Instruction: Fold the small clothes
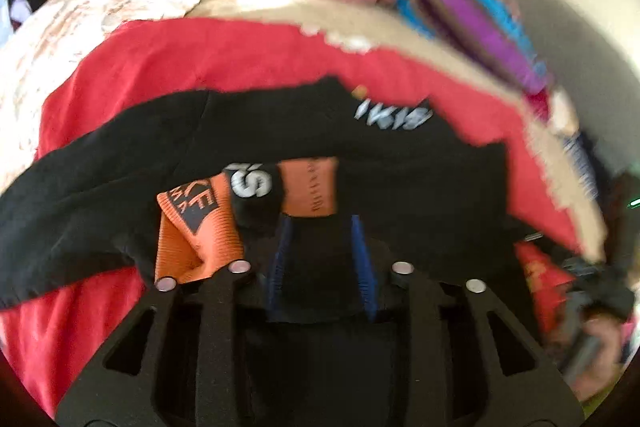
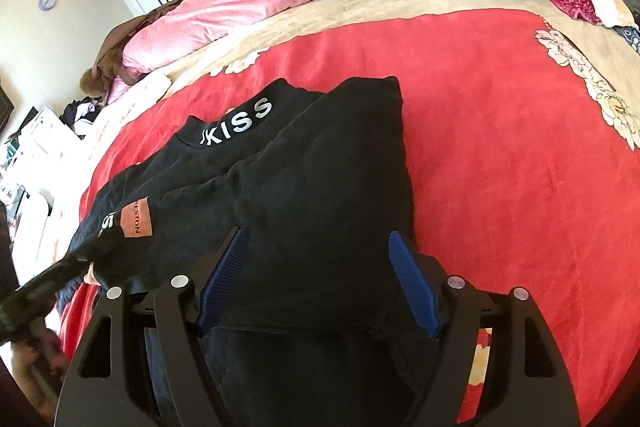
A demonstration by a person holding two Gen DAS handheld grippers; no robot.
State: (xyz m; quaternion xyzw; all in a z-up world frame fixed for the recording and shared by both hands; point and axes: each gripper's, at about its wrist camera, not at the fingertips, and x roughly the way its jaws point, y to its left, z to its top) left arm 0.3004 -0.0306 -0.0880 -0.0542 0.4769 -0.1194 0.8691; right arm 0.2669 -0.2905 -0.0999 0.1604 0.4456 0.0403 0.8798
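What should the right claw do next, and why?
Probably close the right claw on the sweater's near edge. Its jaws stand open astride that edge, gripping nothing, while the collar lies at the far end, so lifting the bottom towards it looks like the next fold.

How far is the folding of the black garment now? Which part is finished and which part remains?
Partly done. The black garment lies on the red blanket with one side already folded over the body. The left hand-held gripper has its jaws a little apart over the black cloth near the orange cuff; whether it grips is unclear. The right hand-held gripper stands wide open above the lower part. Remaining: probably the other sleeve and the final fold.
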